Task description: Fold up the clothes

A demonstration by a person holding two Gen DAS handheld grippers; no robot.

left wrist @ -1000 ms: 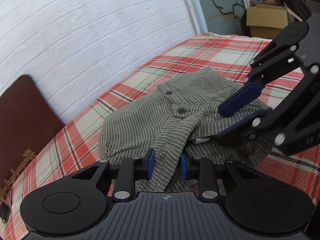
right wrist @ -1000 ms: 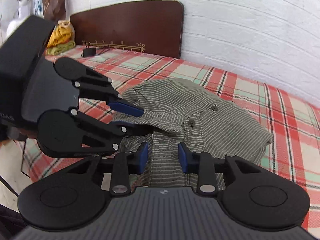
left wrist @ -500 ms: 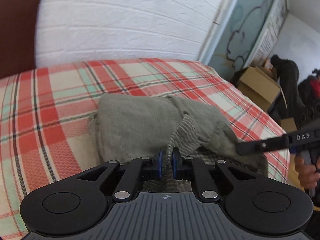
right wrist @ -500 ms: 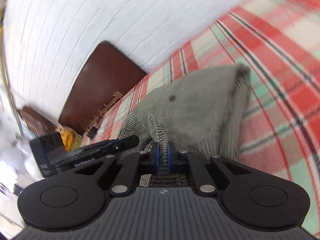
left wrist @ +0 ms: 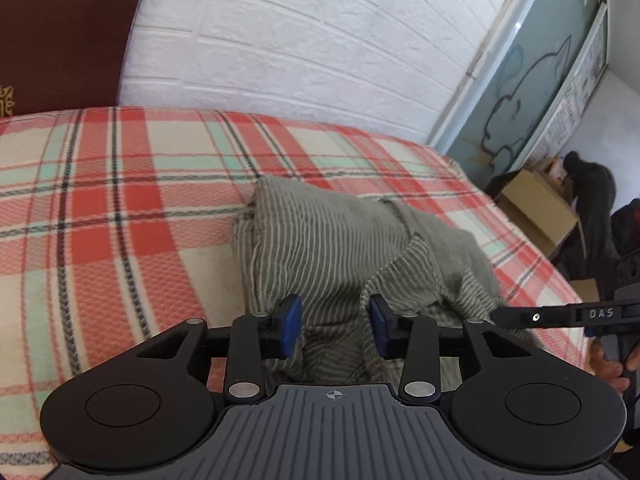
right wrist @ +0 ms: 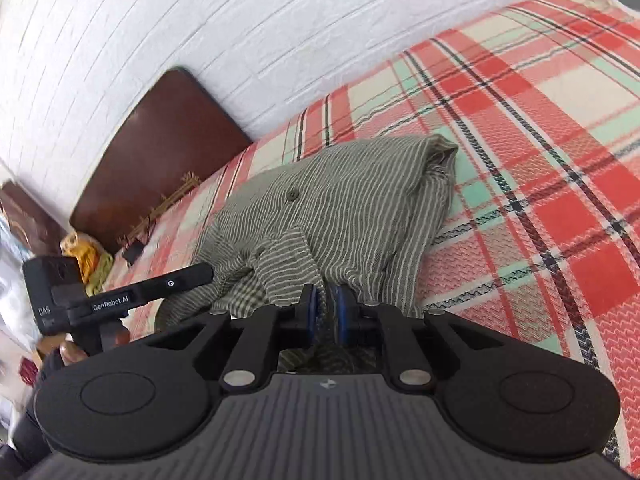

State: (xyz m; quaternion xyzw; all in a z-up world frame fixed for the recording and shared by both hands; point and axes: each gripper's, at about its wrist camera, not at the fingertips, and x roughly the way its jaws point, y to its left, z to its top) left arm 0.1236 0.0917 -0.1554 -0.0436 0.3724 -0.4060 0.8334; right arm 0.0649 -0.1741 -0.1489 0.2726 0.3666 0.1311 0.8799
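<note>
A grey-green striped button shirt [left wrist: 332,240] lies bunched in a rough fold on the red plaid bedspread [left wrist: 120,216]. My left gripper [left wrist: 334,330] stands open at the shirt's near edge, with a fabric flap brushing its right pad [left wrist: 378,326]. In the right wrist view the same shirt [right wrist: 340,208] shows one button on top. My right gripper [right wrist: 327,307] is shut on a striped flap at the near edge. The left gripper's finger [right wrist: 160,286] reaches in from the left. The right gripper's finger [left wrist: 560,315] pokes in from the right, a hand behind it.
A brown headboard [right wrist: 160,148] and a white brick wall [left wrist: 300,48] border the bed. A small black object [right wrist: 134,250] and yellow cloth [right wrist: 86,256] lie near the headboard. A cardboard box [left wrist: 536,208] stands on the floor past the bed's right edge.
My left gripper, shut on the shirt half a second ago, has opened and let the flap go. My right gripper stays shut on the shirt. The fold has come over.
</note>
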